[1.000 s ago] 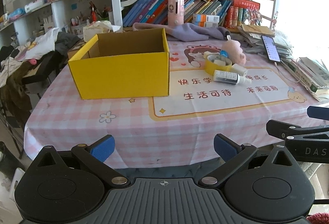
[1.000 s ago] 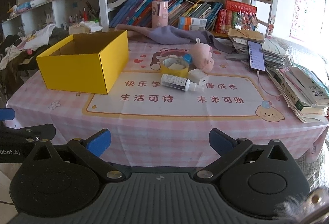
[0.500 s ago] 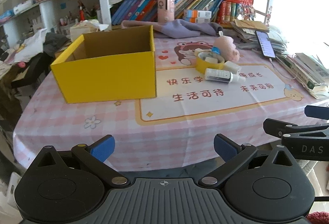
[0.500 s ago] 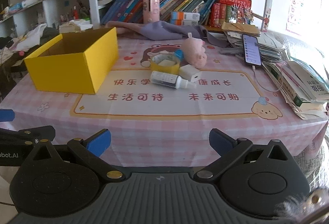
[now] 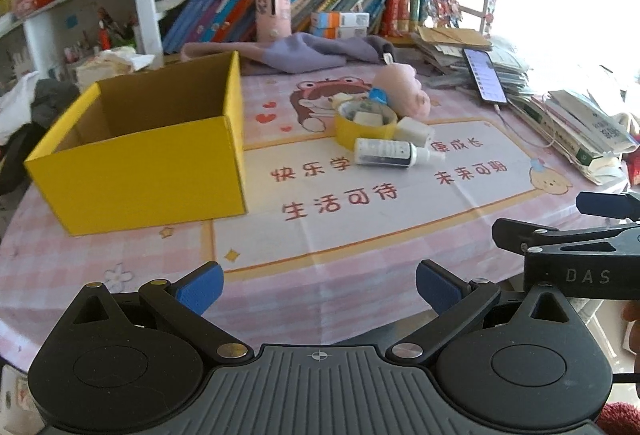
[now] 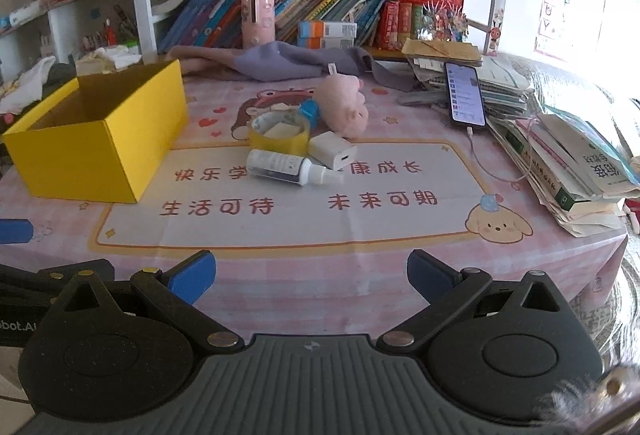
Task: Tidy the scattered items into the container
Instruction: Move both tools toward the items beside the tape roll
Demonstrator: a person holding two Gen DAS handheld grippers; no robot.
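A: Tongs?
B: Left gripper (image 5: 318,285) and right gripper (image 6: 311,277), both spread wide, nothing held, at the table's (image 6: 360,275) near edge.
A: Items?
B: At 12 o'clock, clustered and touching: white bottle (image 6: 286,168) lying flat, white charger (image 6: 333,154), yellow tape roll (image 6: 279,133), pink plush (image 6: 344,107) behind.
A: Container?
B: Yellow box (image 6: 100,133), open-topped, 10 o'clock.

Black gripper (image 5: 318,287) frame, blue pads, brass screws.

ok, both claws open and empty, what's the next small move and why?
Probably reach the right claw forward to the spray bottle: it lies nearest the table edge, in front of the tape roll and charger. The yellow box looks empty.
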